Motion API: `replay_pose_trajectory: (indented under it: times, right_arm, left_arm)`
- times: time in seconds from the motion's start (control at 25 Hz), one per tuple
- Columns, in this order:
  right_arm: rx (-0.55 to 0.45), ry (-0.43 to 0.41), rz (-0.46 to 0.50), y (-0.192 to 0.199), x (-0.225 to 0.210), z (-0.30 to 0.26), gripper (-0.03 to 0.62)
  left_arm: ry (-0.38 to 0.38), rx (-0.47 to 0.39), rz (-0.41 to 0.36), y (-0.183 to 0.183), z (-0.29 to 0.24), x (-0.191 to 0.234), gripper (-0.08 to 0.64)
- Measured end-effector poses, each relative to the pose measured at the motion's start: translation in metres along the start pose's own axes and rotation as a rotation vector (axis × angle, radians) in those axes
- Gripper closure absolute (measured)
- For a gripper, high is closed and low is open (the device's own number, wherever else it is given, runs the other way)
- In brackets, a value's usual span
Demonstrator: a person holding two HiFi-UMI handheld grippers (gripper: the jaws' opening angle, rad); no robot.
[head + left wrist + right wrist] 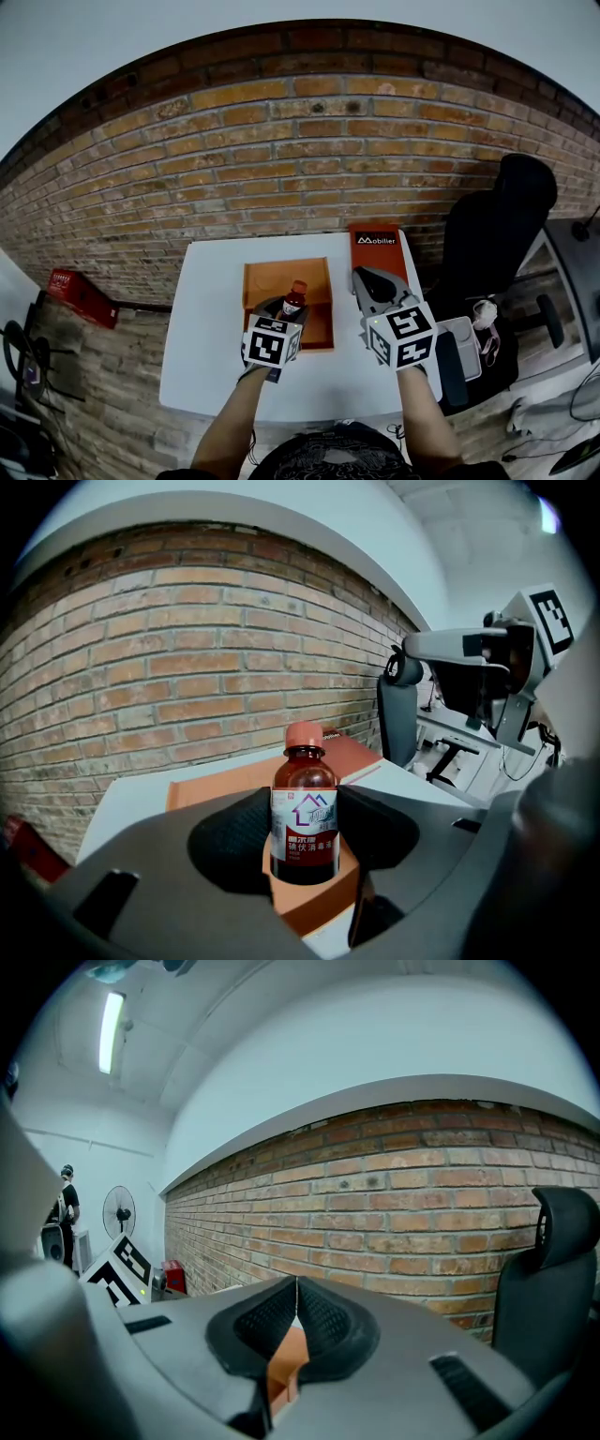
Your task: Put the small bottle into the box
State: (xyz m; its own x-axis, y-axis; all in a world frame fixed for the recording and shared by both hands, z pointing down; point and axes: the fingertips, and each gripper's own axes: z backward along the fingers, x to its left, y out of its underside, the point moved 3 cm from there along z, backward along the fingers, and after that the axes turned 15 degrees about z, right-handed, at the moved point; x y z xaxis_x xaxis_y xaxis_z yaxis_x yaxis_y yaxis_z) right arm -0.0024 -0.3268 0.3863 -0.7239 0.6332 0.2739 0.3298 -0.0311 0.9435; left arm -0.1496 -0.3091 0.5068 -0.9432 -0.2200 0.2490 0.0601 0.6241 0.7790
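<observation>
Head view: small bottle (294,298) sits over the near half of the open orange box (258,274), on the white table (206,361).
Left gripper view: left gripper (305,834) has its jaws spread wide. Both pads press the bottle's label sides, so it is held upright, cap up.
Right gripper view: right gripper (296,1290) has its jaws closed tip to tip with nothing between them.
Right gripper position: beside the box's right wall, near the orange lid (375,246) that leans at the back.
Task stage: my read is bottle at the box, release pending.
Risk 1: letting go while the base is off the floor. A tall narrow bottle would likely tip or roll.
Risk 2: base clipping the near wall of the box (314,907). The light carton could shift, since nothing is holding it down.
Risk 3: the pads grip a glossy label, so a loose squeeze could let the bottle slide through.
Hidden 1: bottle base and box floor. Jaws and carton edge cover them, so I can't tell if they touch.
Hidden 2: an orange sliver shows under the right tips. It could be box or lid; I can't tell which.
Hidden 3: the bottle is tiny in the head view, so its depth inside the box is unclear.
</observation>
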Motion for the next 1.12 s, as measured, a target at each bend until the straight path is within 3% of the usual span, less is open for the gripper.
replay_pose_trajectory:
  times: [0.4,0.72,0.92,1.12]
  right_arm:
    - [0.009,0.014,0.006,0.002,-0.002,0.001,0.571]
    - [0.022,0.038,0.004,0.007,-0.011,0.007,0.571]
    - [0.030,0.049,0.003,0.010,-0.015,0.011,0.571]
    - [0.036,0.059,0.003,0.012,-0.019,0.013,0.571]
  left_arm:
    - [0.010,0.195,-0.074,0.036,-0.032,-0.003,0.327]
    - [0.036,0.362,-0.088,0.061,-0.055,-0.006,0.327]
    - [0.030,0.400,-0.144,0.066,-0.069,-0.006,0.327]
    - [0.031,0.493,-0.117,0.080,-0.077,-0.007,0.327]
